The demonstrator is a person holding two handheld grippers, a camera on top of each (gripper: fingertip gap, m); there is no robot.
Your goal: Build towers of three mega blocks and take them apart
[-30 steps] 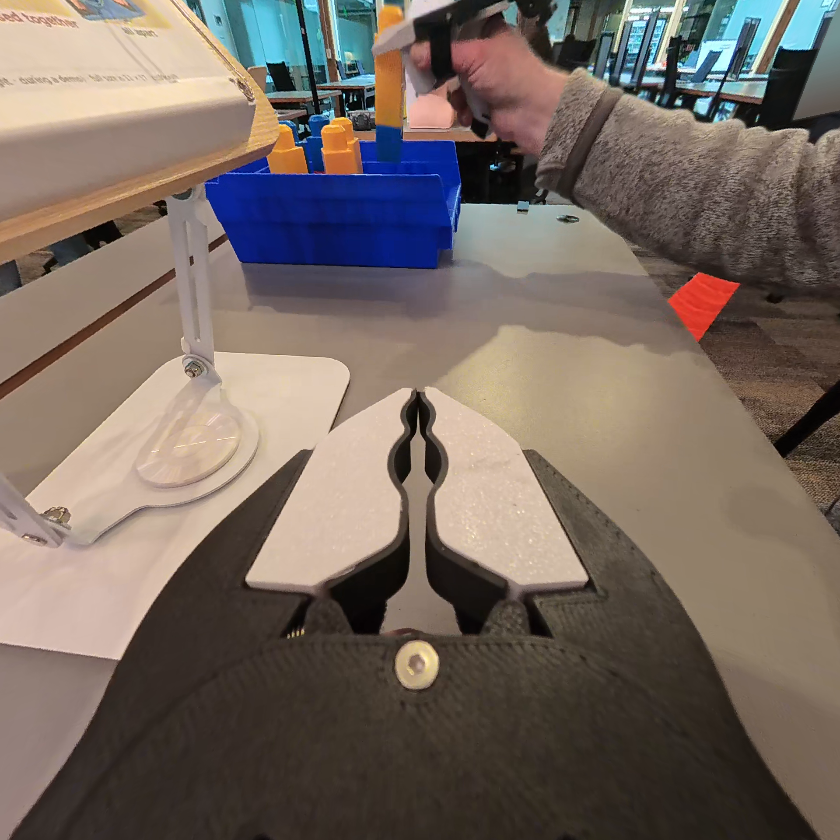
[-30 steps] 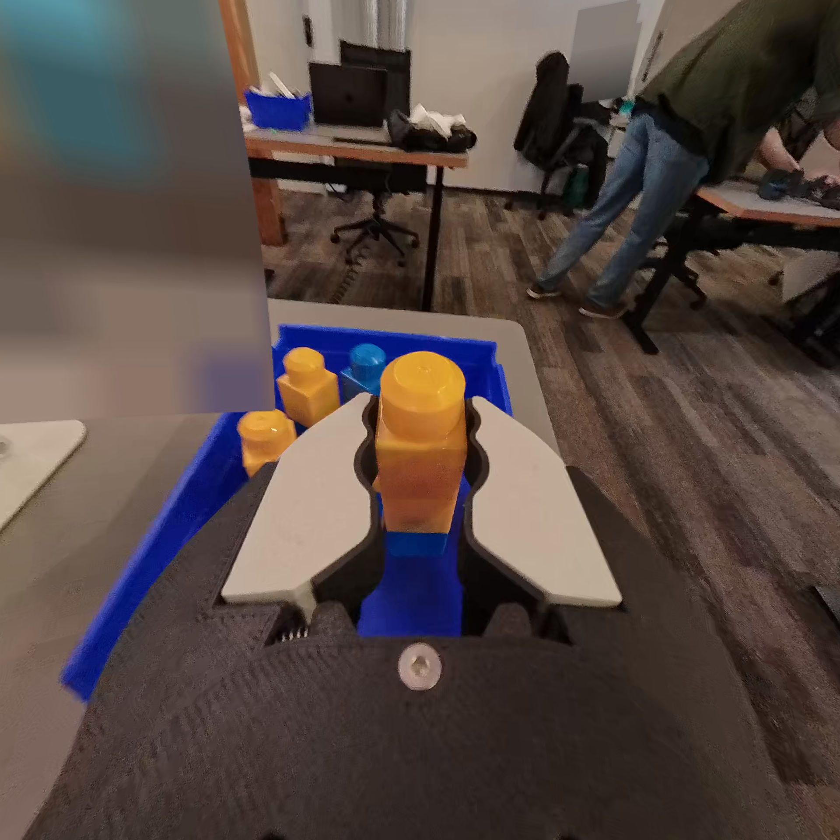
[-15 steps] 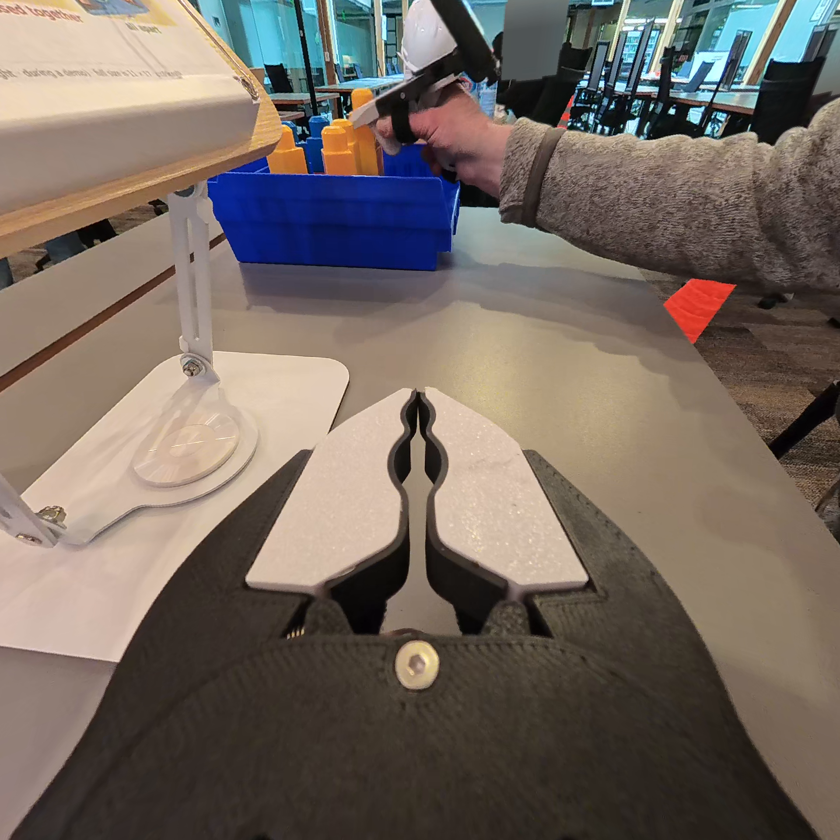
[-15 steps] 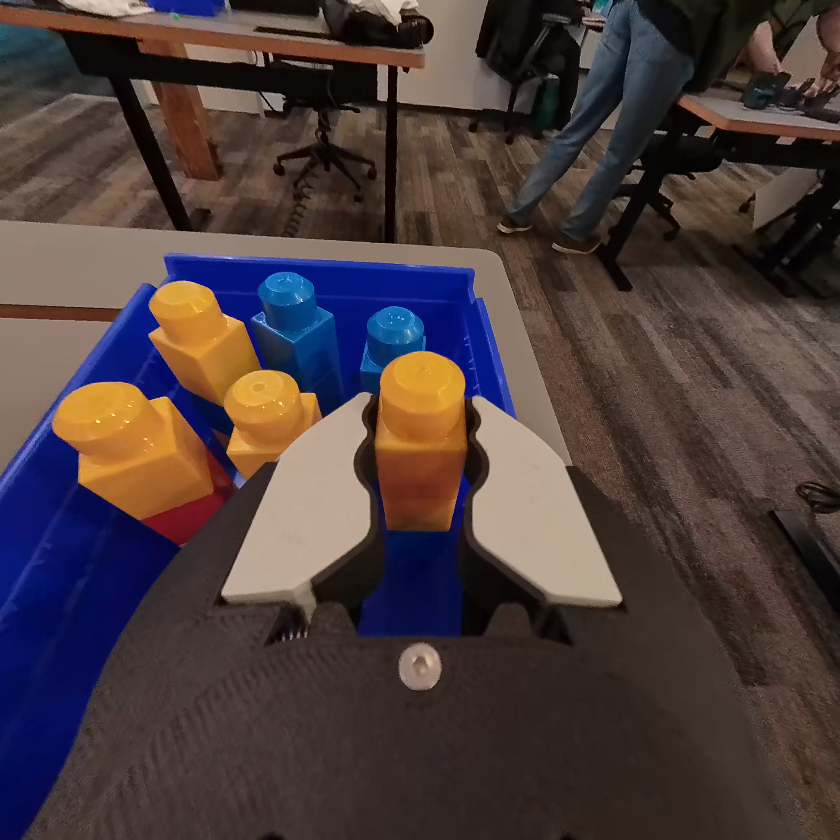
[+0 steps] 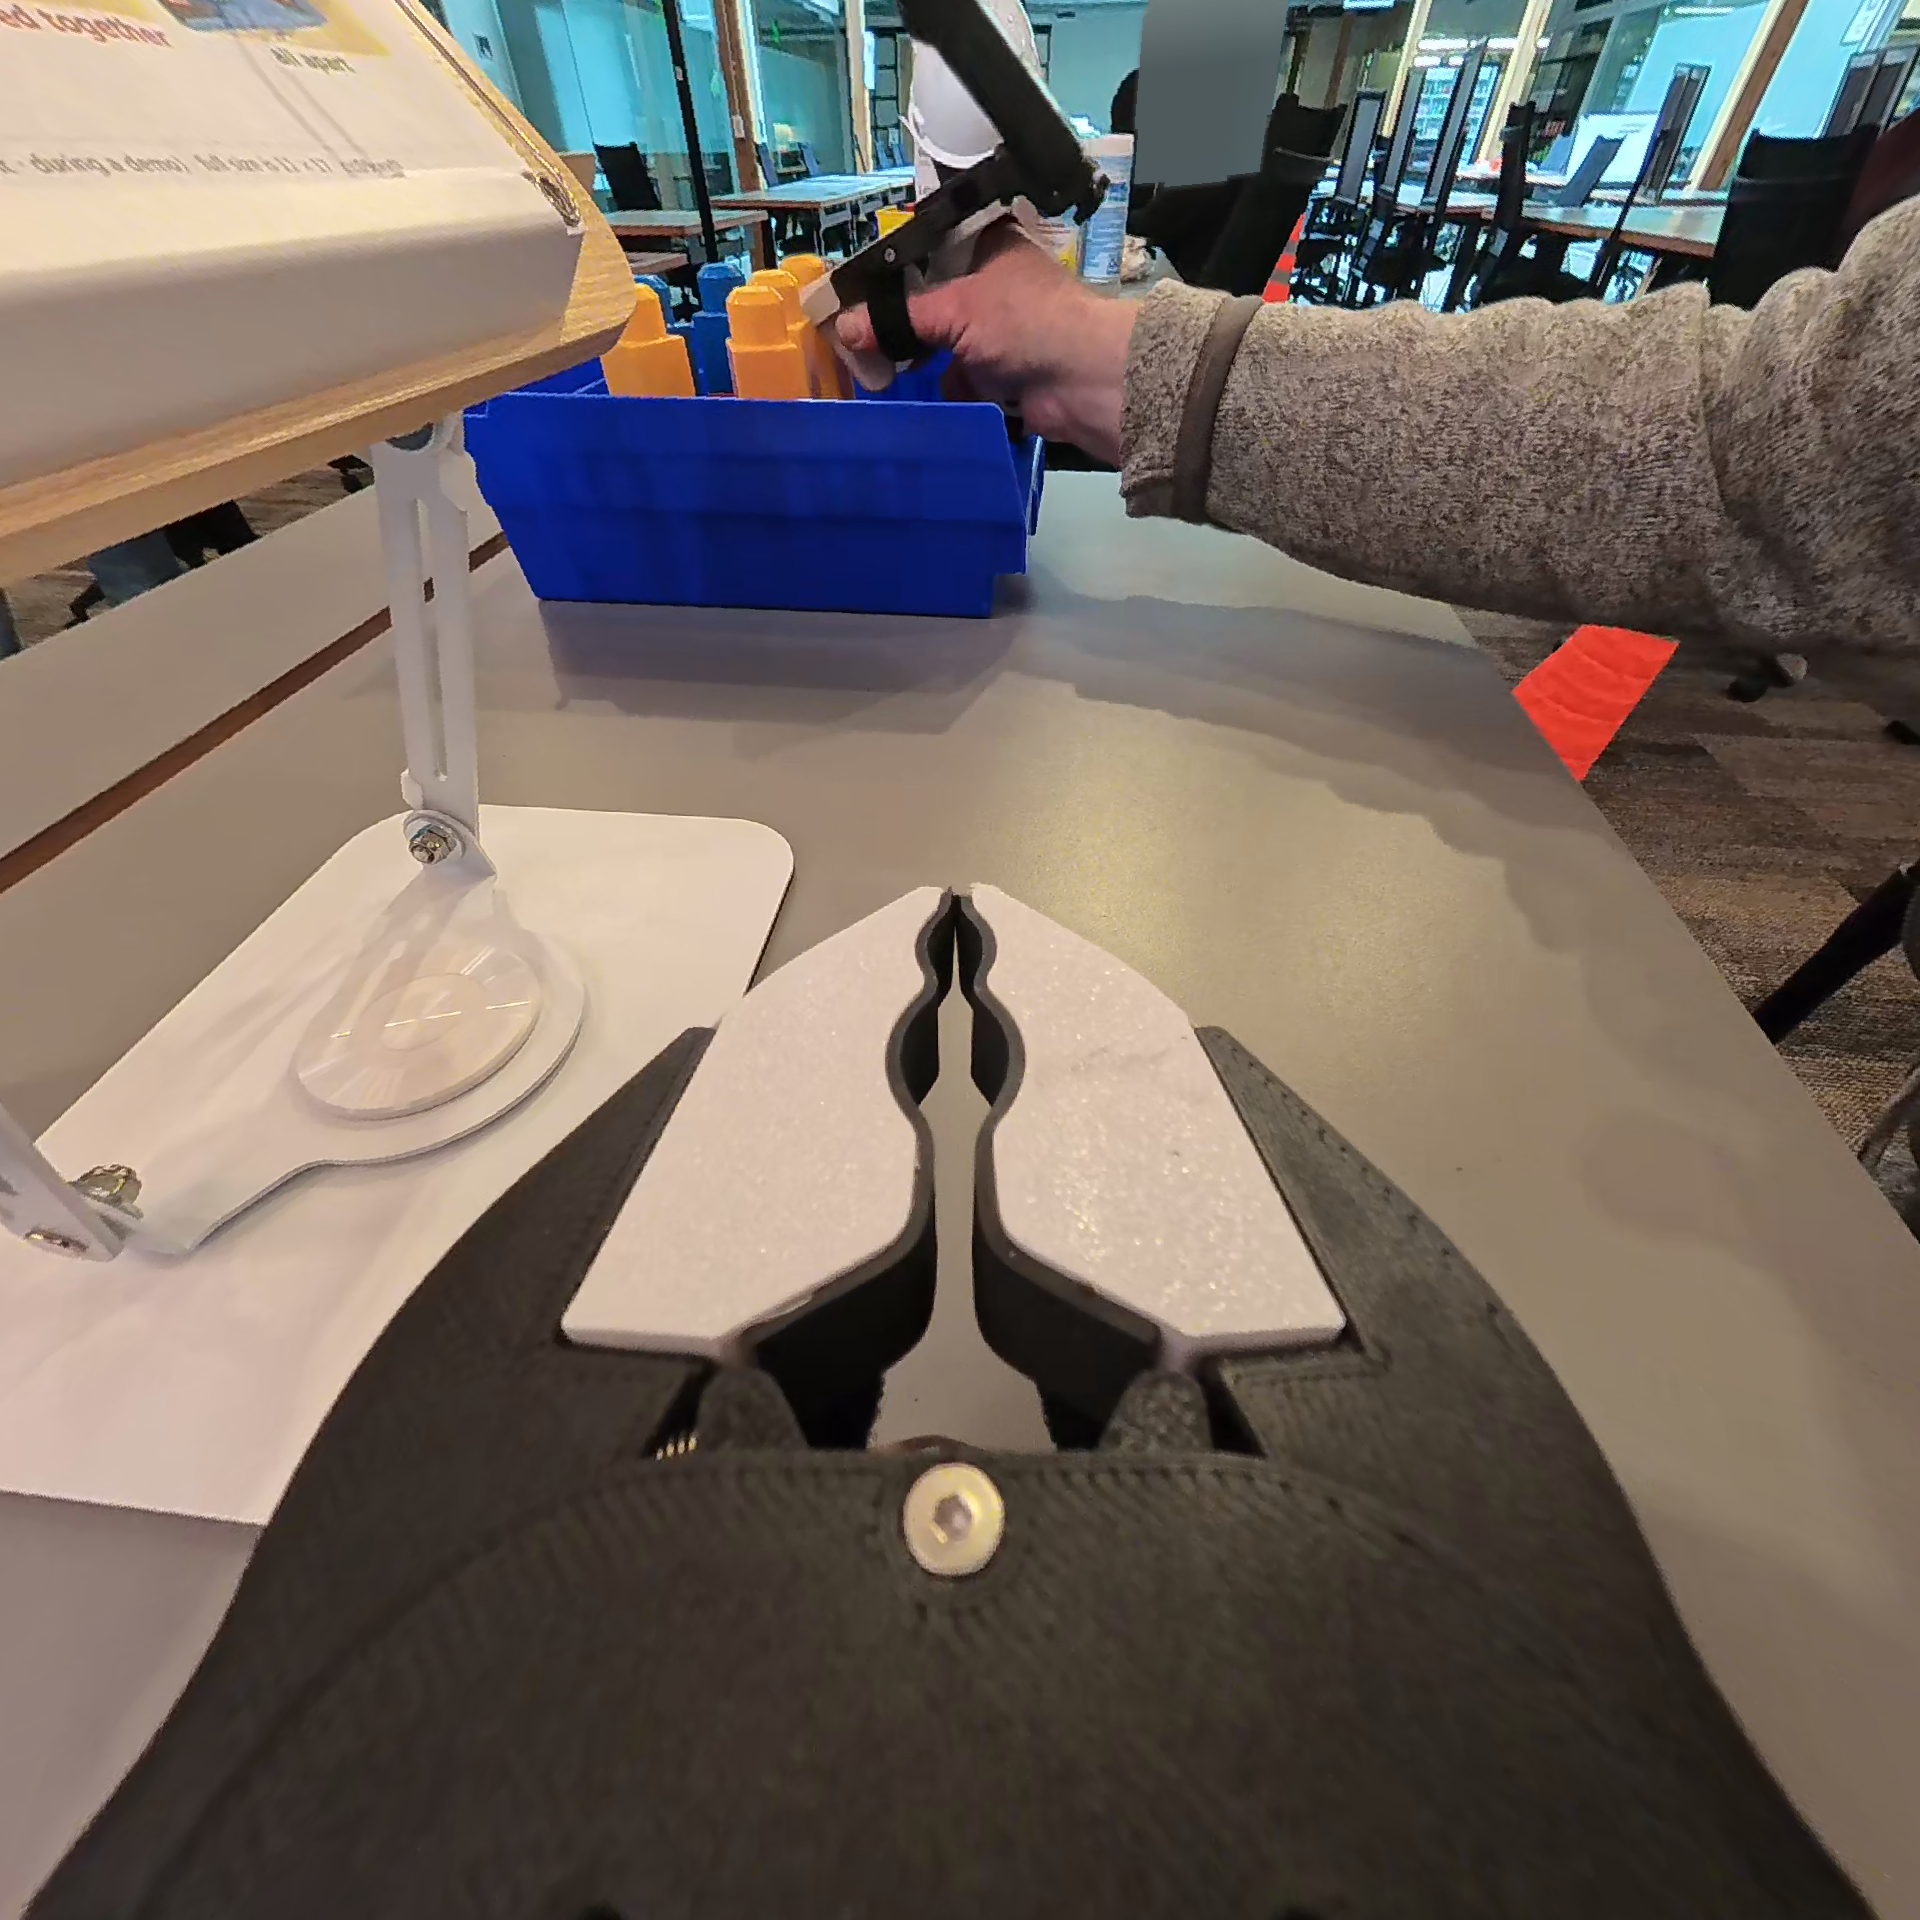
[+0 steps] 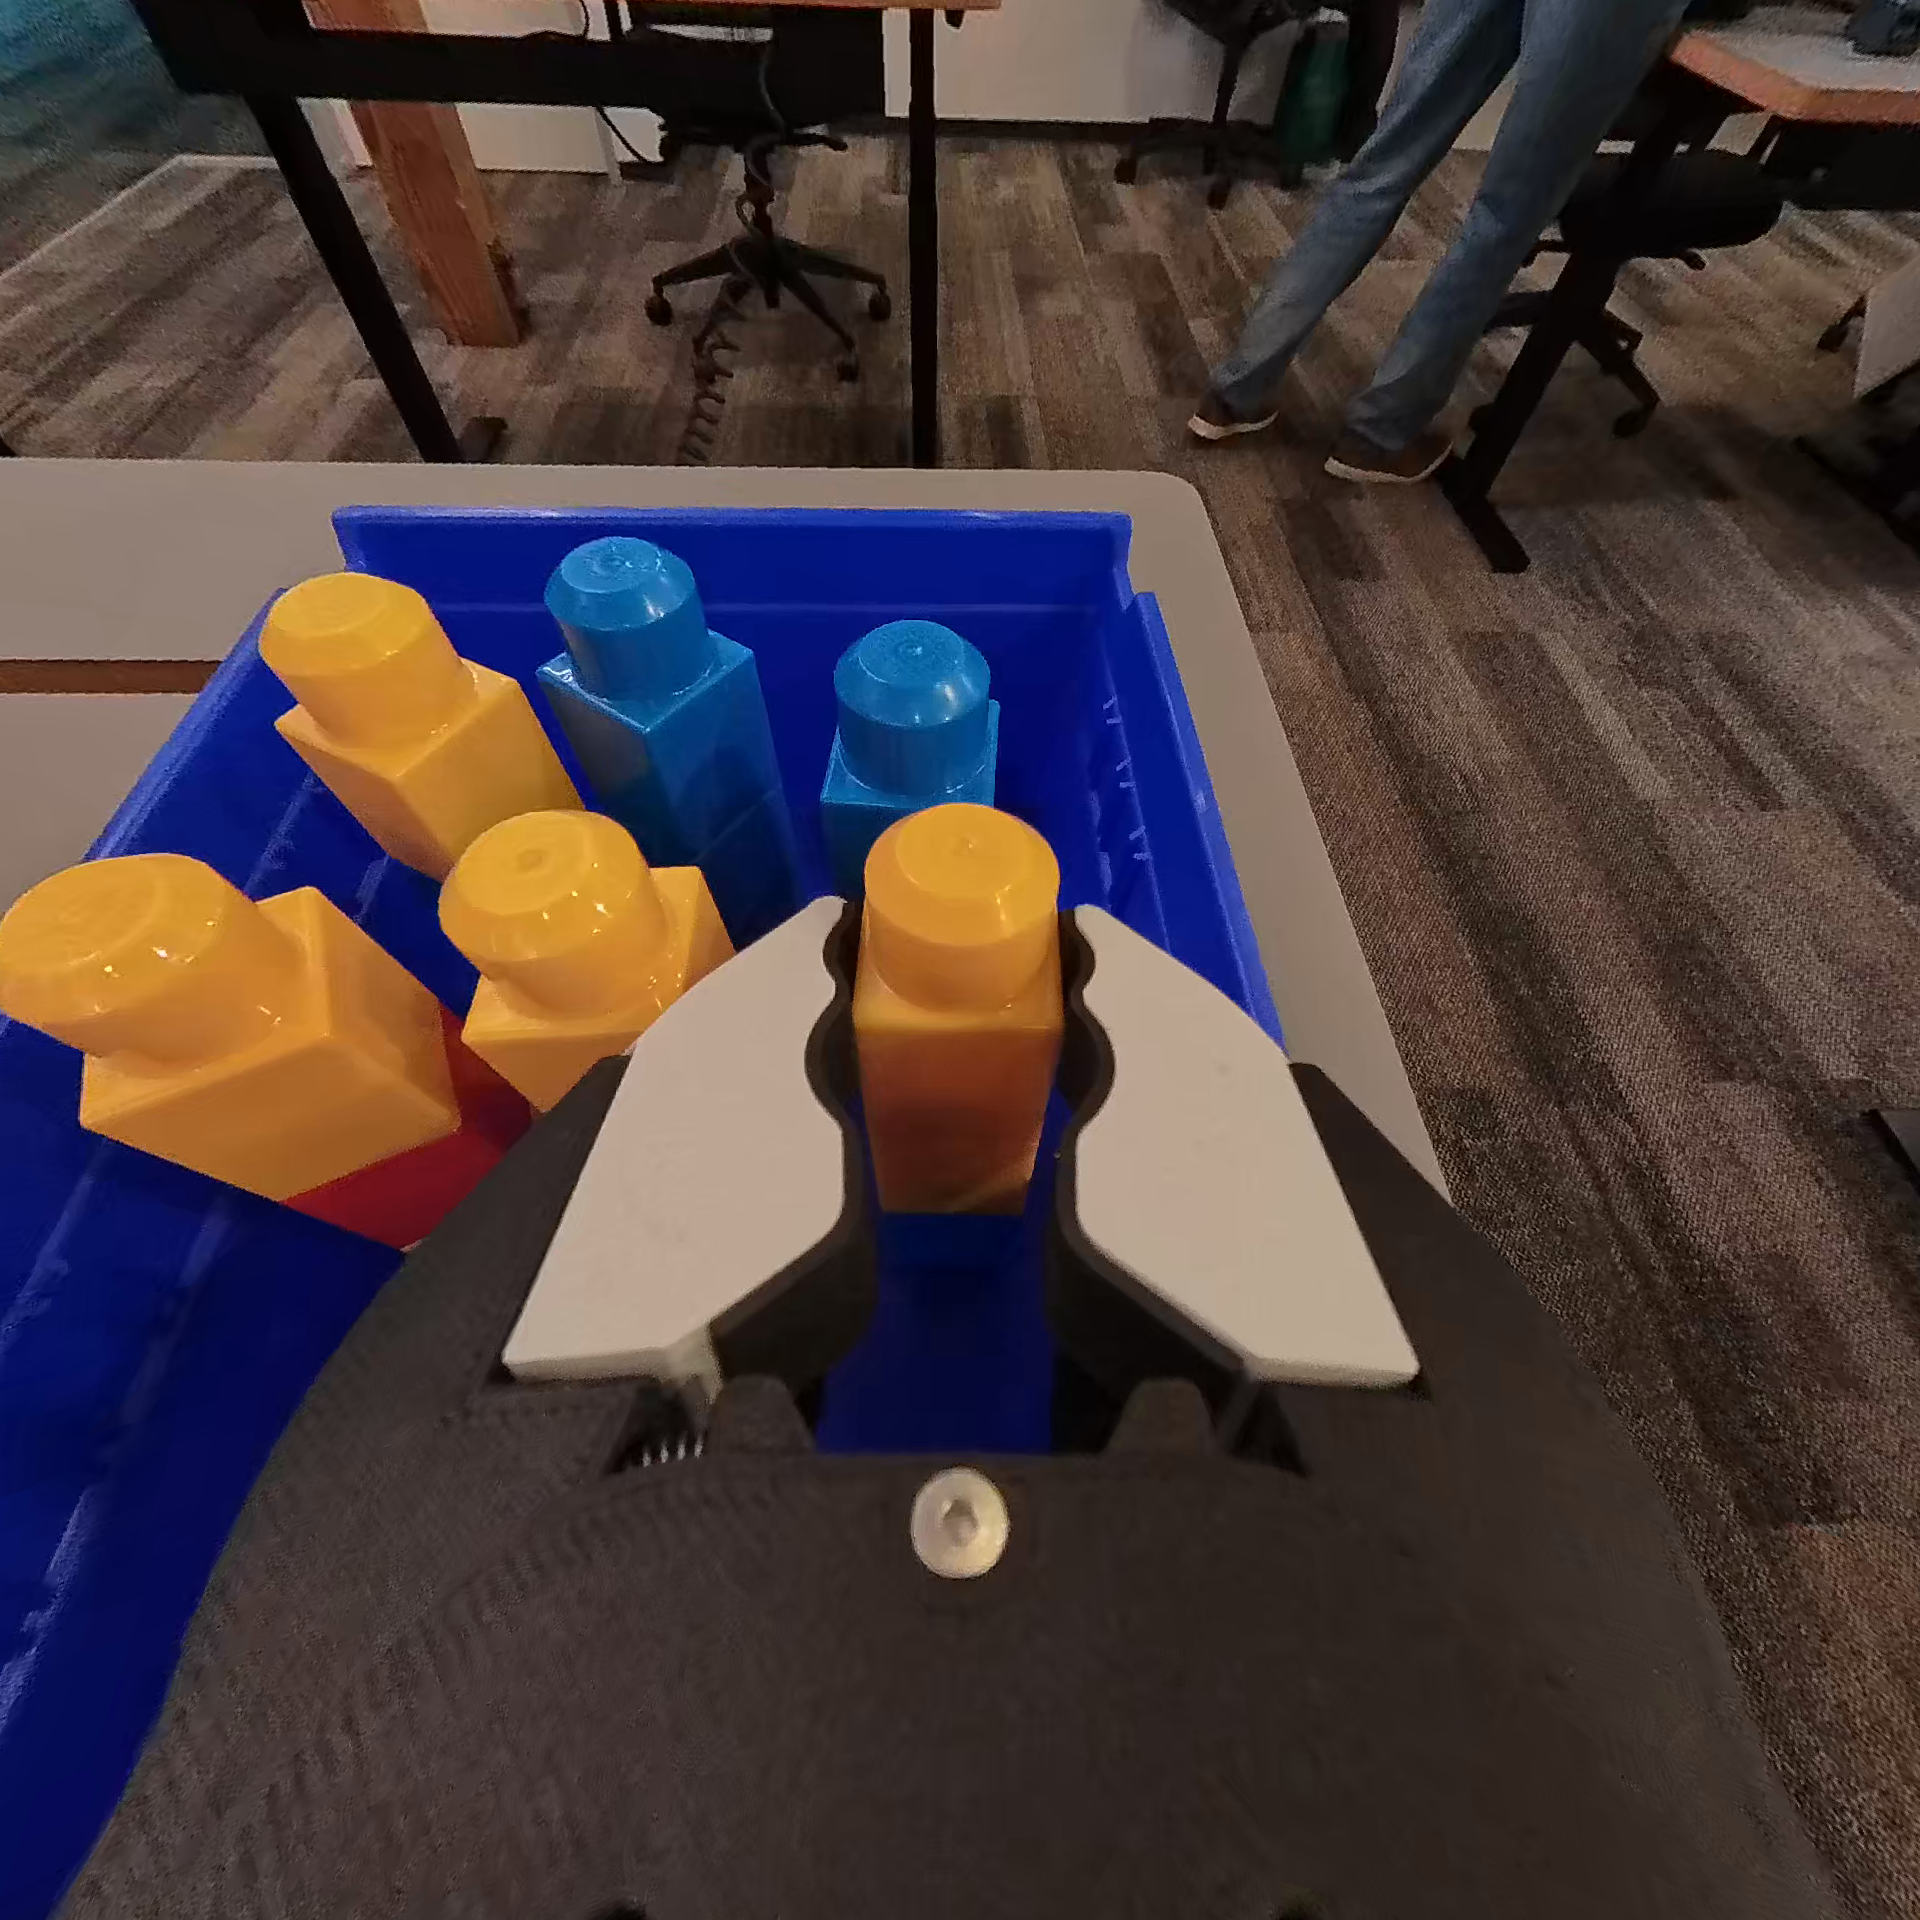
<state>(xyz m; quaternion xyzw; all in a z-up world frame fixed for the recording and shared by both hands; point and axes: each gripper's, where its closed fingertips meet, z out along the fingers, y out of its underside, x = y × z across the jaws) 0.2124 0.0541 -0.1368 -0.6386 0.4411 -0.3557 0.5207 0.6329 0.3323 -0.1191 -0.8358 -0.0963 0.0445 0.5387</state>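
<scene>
Left wrist view: the left gripper (image 5: 954,902) hovers low over a grey counter (image 5: 1195,831), its two pale fingers pressed together at the tips with nothing between them. Just to its left stands a white stand (image 5: 436,935) with a flat base, carrying a tilted wooden board (image 5: 312,416) overhead. Well ahead of the gripper sits a blue bin (image 5: 758,509) with orange and blue mega block towers (image 5: 764,338) rising out of it. Ahead and to the right, a hand (image 5: 997,343) in a grey knitted sleeve holds the right gripper over the bin's right end.

Right wrist view: the right gripper (image 6: 956,1023) points down into the blue bin (image 6: 727,551) and pinches a tower topped by an orange mega block (image 6: 958,1029); both dark pads press on the block's sides, and a blue block shows below it. To the gripper's left stand three more orange-topped towers (image 6: 582,935), the nearest one with a red block beneath. Just beyond the fingertips stand two blue towers (image 6: 665,707). Far beyond the counter's edge, on the wood-patterned floor, are an office chair (image 6: 769,260) and a person's legs (image 6: 1382,312) in jeans.
</scene>
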